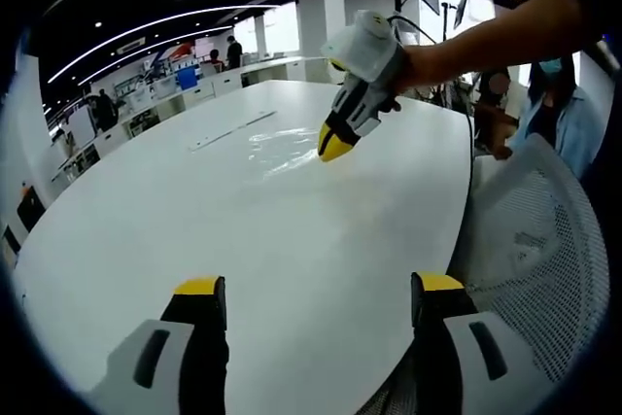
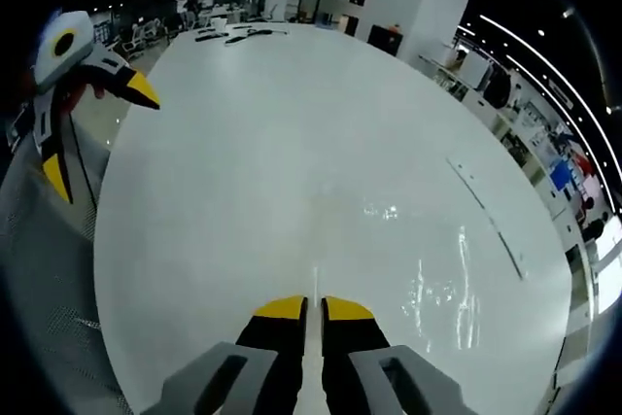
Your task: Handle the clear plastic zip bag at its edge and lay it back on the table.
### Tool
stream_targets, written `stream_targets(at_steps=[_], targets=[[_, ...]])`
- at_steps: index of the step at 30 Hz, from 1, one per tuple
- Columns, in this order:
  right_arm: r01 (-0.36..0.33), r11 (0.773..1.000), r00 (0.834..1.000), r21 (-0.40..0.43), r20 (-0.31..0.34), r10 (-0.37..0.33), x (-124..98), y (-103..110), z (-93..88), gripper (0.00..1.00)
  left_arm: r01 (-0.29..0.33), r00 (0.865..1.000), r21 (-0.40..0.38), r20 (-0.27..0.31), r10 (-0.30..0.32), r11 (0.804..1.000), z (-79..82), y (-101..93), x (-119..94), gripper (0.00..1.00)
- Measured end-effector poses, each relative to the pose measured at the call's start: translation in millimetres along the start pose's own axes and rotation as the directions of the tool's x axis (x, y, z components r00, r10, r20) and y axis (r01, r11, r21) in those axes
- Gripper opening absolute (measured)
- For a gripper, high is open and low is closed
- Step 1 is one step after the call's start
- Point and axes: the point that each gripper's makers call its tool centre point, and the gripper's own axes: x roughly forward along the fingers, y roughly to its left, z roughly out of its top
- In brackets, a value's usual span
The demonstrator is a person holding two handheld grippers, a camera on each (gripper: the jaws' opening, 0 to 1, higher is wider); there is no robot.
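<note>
White tabletop under both grippers, glossy, with ceiling lights mirrored in it. Near edge, left gripper view: my left gripper has its yellow-tipped jaws spread wide, nothing between them, held over bare table at the rim. Just right of it, a white mesh chair back stands against the table edge.

Further in, same view: my right gripper comes in from the right on a bare forearm, tips down at the near edge of the bag. The bag lies flat near the middle of the table, clear and crinkled, readable mostly by its glare. A long pale strip lies just beyond it.

Right gripper view: jaws nearly closed, a thin slit between the yellow tips. I see a faint clear edge running up from the slit, but I cannot tell whether the bag is actually pinched. Glare patches of the bag lie just right of the tips. Left gripper shows at the far left, wide apart.

Far background: office desks, a white pillar, people beyond the table's right side
</note>
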Motion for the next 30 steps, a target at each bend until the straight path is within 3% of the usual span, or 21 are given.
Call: stream_targets(at_steps=[10,30], targets=[[-0.016,1.000,0.999,0.011,0.039,0.015,-8.9,9.7,6.1,0.01,0.006,1.000,0.000,0.003,-0.006,1.000,2.8,-0.1,3.2,0.76],[-0.014,0.998,0.998,-0.069,0.061,0.018,-28.0,16.3,20.8,0.00,0.015,1.000,0.010,0.003,-0.015,1.000,-0.2,0.4,4.8,0.75]])
